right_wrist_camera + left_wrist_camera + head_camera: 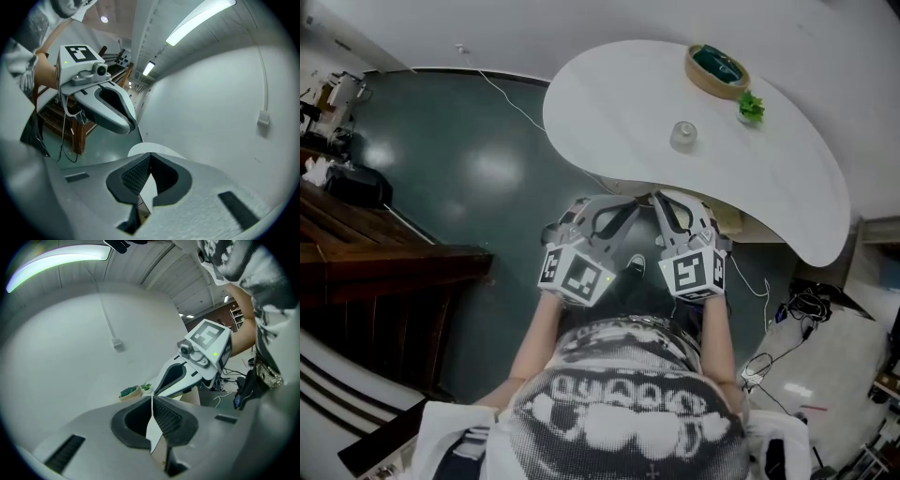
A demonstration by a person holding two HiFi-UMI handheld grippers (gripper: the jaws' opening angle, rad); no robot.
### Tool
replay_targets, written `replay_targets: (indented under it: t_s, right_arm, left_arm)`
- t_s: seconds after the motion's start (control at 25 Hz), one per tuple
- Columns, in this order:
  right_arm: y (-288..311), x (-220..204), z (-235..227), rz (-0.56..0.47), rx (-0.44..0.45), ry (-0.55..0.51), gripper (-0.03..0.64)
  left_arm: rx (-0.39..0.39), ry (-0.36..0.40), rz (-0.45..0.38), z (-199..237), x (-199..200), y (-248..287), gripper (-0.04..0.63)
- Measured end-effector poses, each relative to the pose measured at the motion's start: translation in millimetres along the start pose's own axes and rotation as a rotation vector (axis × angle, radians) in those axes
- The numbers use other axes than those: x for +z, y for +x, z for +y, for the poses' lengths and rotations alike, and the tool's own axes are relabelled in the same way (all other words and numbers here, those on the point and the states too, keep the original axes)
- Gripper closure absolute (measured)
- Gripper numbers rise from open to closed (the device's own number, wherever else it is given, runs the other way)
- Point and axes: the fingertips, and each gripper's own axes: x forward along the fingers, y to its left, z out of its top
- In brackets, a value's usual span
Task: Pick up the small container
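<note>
Clear plastic or glass, the small container [682, 135] stood upright on the white table [609, 103], untouched. Left gripper [623, 208] and right gripper [667, 208] hung side by side short of the table's near edge, jaws together and empty, likely because neither was within reach.

Head view steeply downward, all share table [609, 103]
</note>
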Motion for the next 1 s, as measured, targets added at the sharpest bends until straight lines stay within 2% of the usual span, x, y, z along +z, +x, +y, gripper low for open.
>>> replay_targets:
  t_s: [0.6,1.0]
  right_arm:
    - [-6.8,-21.1,-6.7,0.003,-0.005,0.09,0.615]
    - [5.8,-35.2,-19.0,0.046,-0.047,0.141,0.614]
  left_arm:
    - [-0.044,0.002,0.023,-12.5,-2.3,20.0,0.586]
    - [-0.092,0.015,0.003,2.8,-11.6,35.9,0.586]
